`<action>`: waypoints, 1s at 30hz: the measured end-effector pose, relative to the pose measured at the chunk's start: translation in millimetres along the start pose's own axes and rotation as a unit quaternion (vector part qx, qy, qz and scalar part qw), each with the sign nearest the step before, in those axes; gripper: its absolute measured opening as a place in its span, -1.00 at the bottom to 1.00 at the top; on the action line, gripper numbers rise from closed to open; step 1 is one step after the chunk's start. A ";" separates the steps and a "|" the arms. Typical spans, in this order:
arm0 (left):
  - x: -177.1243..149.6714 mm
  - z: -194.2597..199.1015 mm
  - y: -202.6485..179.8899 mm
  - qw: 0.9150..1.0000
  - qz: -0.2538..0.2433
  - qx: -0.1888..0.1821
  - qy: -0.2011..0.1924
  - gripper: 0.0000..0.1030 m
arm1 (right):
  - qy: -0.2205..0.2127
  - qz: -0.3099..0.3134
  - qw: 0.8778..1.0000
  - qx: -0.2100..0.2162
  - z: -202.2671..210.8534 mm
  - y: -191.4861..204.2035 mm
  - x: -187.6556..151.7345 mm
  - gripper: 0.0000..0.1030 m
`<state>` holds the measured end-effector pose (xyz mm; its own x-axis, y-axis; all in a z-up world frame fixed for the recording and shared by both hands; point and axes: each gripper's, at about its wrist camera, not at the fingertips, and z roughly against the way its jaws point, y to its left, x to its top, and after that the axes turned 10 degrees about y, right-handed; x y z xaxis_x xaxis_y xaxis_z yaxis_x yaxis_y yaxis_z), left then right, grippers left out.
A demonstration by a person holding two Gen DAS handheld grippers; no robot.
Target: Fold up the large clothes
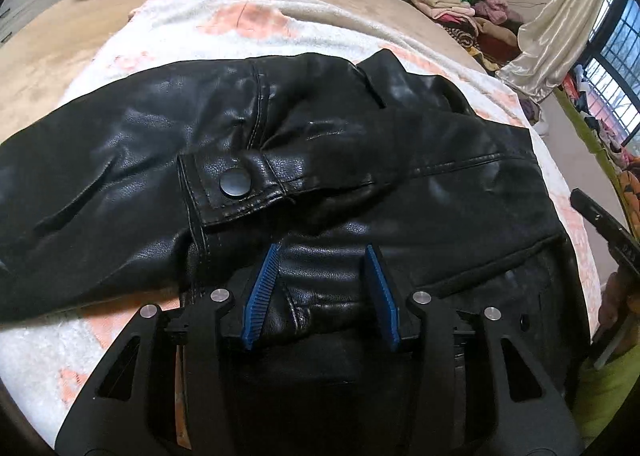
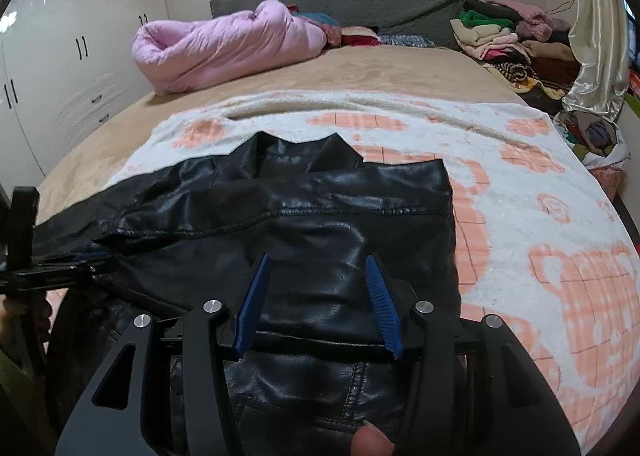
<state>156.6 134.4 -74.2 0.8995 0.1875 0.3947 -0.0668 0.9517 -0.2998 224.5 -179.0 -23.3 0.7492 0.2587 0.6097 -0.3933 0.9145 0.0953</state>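
Note:
A black leather jacket (image 1: 360, 144) lies partly folded on a white blanket with an orange pattern (image 1: 240, 24). One sleeve is laid across the body, its cuff with a snap button (image 1: 232, 184) on top. My left gripper (image 1: 322, 248) is open just over the near hem, a ridge of leather lying loose between its blue pads (image 1: 260, 288). In the right wrist view the jacket (image 2: 320, 216) shows its collar at the far end. My right gripper (image 2: 317, 257) hovers open over the jacket's near part, its pads (image 2: 382, 300) apart from the leather. Each gripper shows at the edge of the other's view.
The blanket (image 2: 540, 216) covers a tan bed. A pink quilt (image 2: 224, 52) lies at the head by a grey headboard. Piled clothes (image 2: 504, 44) sit at the far right near a curtain (image 1: 560, 28). White wardrobes (image 2: 60, 56) stand at left. A thumb (image 2: 370, 442) shows at the bottom.

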 end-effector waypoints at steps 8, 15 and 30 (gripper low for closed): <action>1.1 1.6 -0.9 1.000 -0.007 -0.001 0.001 -0.28 | 0.116 -0.070 0.990 -0.041 -66.6 -30.7 -17.1 0.08; -1.0 9.0 -4.1 1.000 -0.017 0.007 -0.003 -0.28 | 0.078 -0.057 0.994 -0.057 -44.5 -15.9 -18.0 0.14; -6.8 34.4 -21.4 0.999 -0.023 0.015 -0.035 0.33 | 0.021 -0.028 0.999 -0.006 1.4 24.1 -29.4 0.86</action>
<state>137.1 121.2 -40.6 0.8691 0.1583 0.4686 -0.0388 0.9663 -0.2544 192.3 -165.0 -37.9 0.7919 0.2192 0.5700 -0.3431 0.9318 0.1183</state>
